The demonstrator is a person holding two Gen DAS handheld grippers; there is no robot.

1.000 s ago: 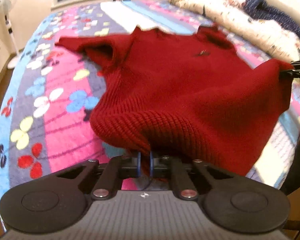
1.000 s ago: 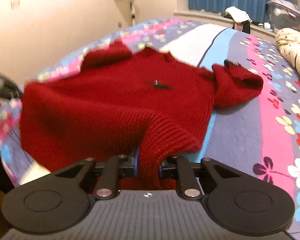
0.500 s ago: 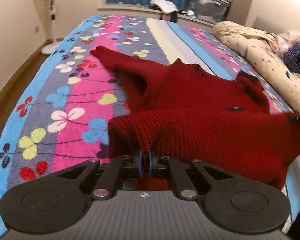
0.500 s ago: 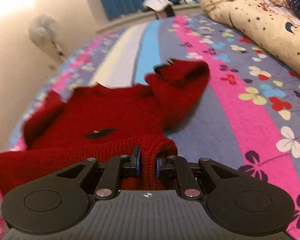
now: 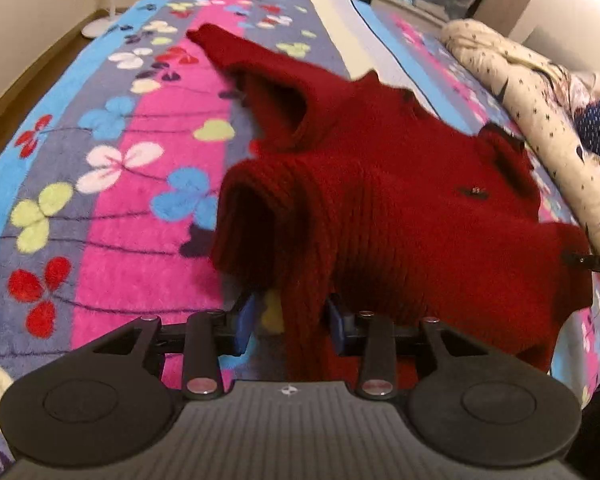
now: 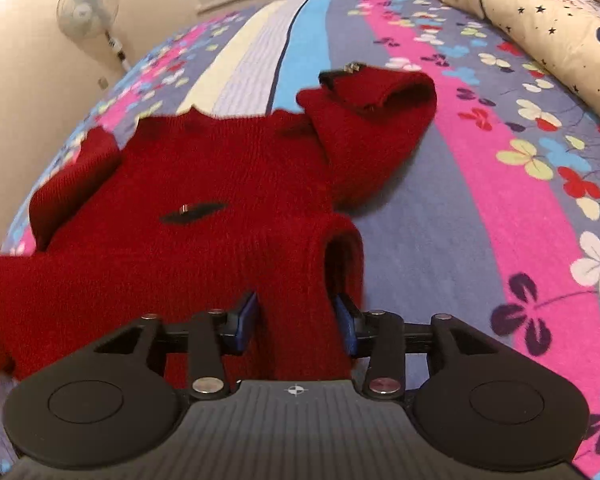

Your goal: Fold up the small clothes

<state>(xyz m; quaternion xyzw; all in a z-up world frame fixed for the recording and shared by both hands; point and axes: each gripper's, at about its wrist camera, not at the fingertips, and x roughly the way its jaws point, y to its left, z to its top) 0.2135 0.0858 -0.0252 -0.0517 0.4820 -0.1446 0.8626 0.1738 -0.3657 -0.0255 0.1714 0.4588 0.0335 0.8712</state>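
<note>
Two wrist views show one dark red ribbed-knit sweater (image 5: 400,200) spread on a floral striped fleece bedspread (image 5: 112,208).

Left wrist view: the left gripper (image 5: 291,322) has its blue-padded fingers (image 5: 244,322) spread apart, with a hanging fold of the sweater's ribbed hem passing between them; the fabric lies against the right pad and clear of the left one. The hem bulges upward just beyond the fingers. One sleeve extends toward the far left of the bedspread, and a small dark badge (image 5: 474,191) sits on the chest. At the right edge, the black tip of the right gripper (image 5: 592,261) meets the opposite hem corner. A cream star-print quilt (image 5: 540,92) lies along the right side of the bedspread.

Right wrist view: the right gripper (image 6: 296,320) likewise stands parted, its blue pads (image 6: 246,320) on either side of a loose column of ribbed hem that fills most of the gap. The sweater (image 6: 204,216) lies flat ahead, collar farthest away, one sleeve (image 6: 372,128) folded beside the body at right. A white pedestal fan (image 6: 88,8) stands against the left wall, beyond the bedspread (image 6: 500,208).
</note>
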